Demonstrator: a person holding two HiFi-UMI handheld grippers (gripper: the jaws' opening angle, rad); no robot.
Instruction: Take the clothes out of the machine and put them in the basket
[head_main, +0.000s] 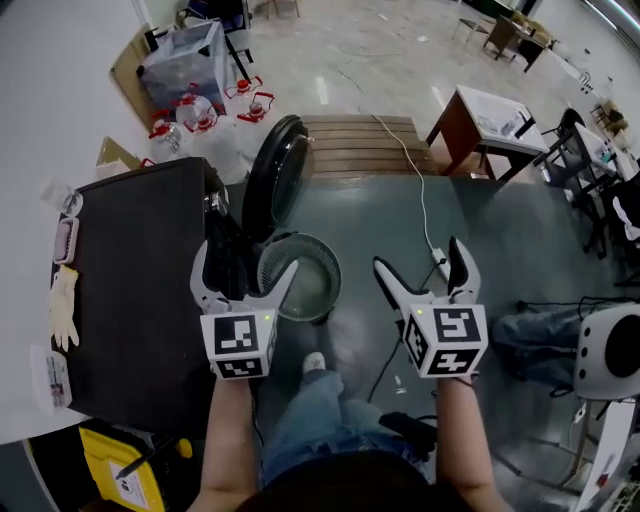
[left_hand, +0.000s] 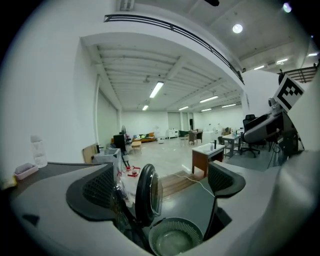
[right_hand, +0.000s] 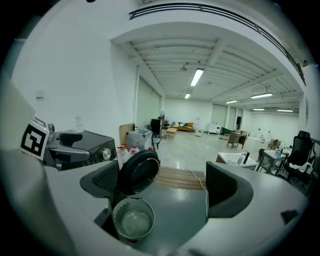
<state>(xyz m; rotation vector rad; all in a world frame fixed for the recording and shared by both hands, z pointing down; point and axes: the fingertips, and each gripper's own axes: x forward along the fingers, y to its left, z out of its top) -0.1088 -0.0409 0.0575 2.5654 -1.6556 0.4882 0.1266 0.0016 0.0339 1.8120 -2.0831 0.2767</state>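
Basket of round grey slatted plastic (head_main: 318, 262) stands on the dark floor, tight against the front of the black washing machine (head_main: 130, 290), and its round black door (head_main: 272, 180) is swung open just above. My left claw (head_main: 245, 265) hovers over the basket, jaws spread with nothing between them. My right claw (head_main: 420, 258) hangs beside it over bare floor, spread wide too.

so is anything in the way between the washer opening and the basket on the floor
Nothing visible. The machine has its door swung wide open, and the basket stands empty on the floor right by it. The left gripper and right gripper hover above, jaws apart and empty. No clothes are in view.
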